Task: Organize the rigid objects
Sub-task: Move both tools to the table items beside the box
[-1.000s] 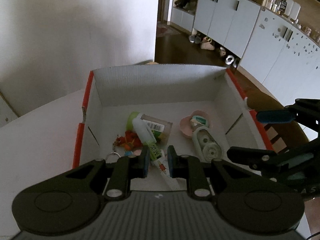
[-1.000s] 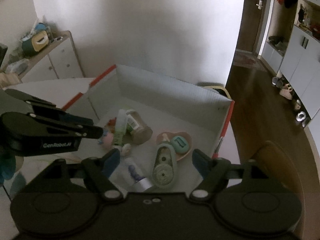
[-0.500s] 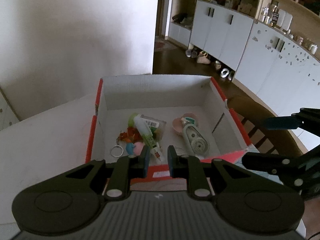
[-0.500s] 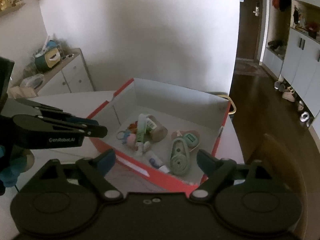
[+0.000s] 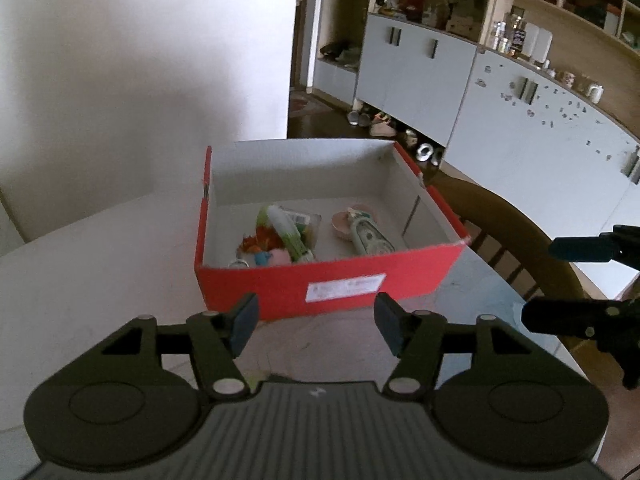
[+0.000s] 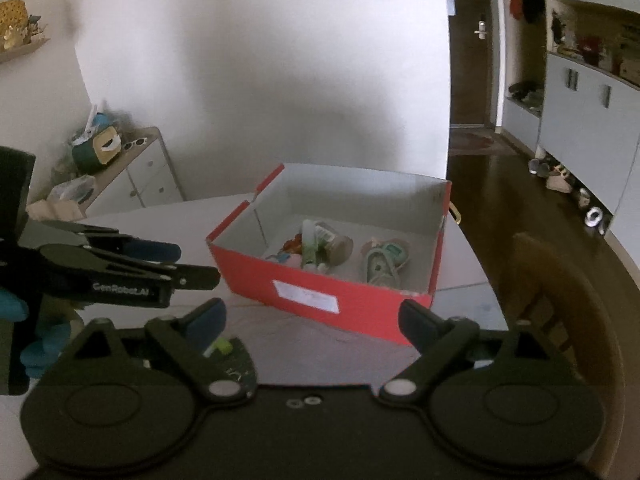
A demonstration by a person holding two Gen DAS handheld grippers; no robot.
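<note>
Left gripper (image 5: 316, 322) jaws opening, nothing between. Right gripper (image 6: 312, 320) opening wide, also empty. Both hovering short of the red box (image 5: 332, 286) on the table (image 5: 100, 280); items lying inside. Only the right view is showing the dresser (image 6: 140, 176).

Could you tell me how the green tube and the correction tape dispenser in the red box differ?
The green tube is slim and leans across a jar; the correction tape dispenser is broader and rests partly on a pink dish. The tube sits left, the dispenser right. Both lie inside the red box, untouched.
</note>
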